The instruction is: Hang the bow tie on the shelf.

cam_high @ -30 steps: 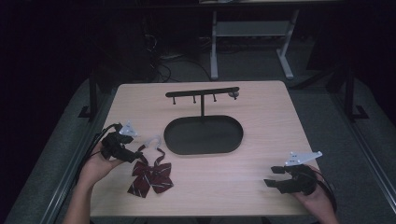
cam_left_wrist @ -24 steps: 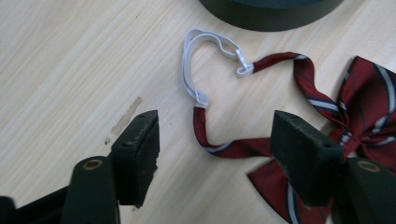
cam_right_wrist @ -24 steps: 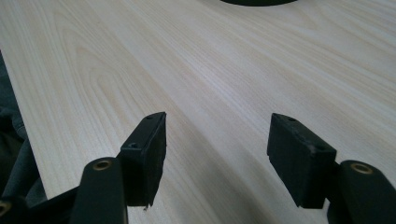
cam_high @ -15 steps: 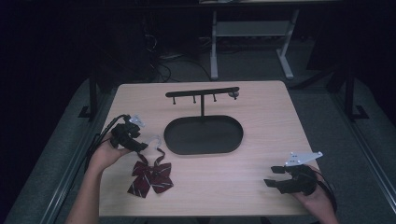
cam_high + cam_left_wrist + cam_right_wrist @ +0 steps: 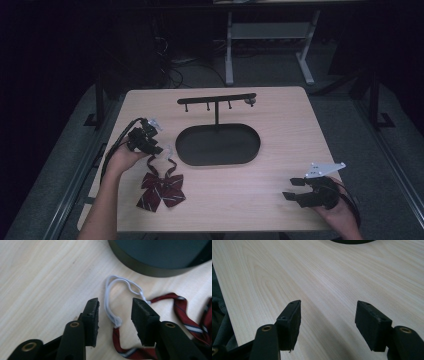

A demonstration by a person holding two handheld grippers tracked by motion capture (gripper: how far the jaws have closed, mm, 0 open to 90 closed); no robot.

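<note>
A dark red striped bow tie [image 5: 161, 190] lies on the table's near left. Its strap [image 5: 175, 302] ends in a white elastic loop [image 5: 110, 290] that rests flat beside the black stand's oval base [image 5: 155, 262]. My left gripper [image 5: 159, 150] hovers low over that loop [image 5: 167, 150]. In the left gripper view, the left gripper [image 5: 115, 308] has just been closing its jaws. The loop's knotted end lies between them, and the pads stand clear of it. At the near right, my right gripper [image 5: 295, 189] rests open over bare wood, and the right gripper view [image 5: 328, 312] shows nothing between its jaws.
The black stand has an oval tray base [image 5: 218, 145] mid-table. An upright post carries a hook bar [image 5: 216, 99] with several small pegs. Light wood tabletop [image 5: 312, 272] stretches between the stand and my right gripper. Dark floor and a metal frame lie beyond the far edge.
My left hand has moved away from me and rightward, from beside the bow tie to over its white loop. Its jaws have narrowed. The right gripper has stayed put.
</note>
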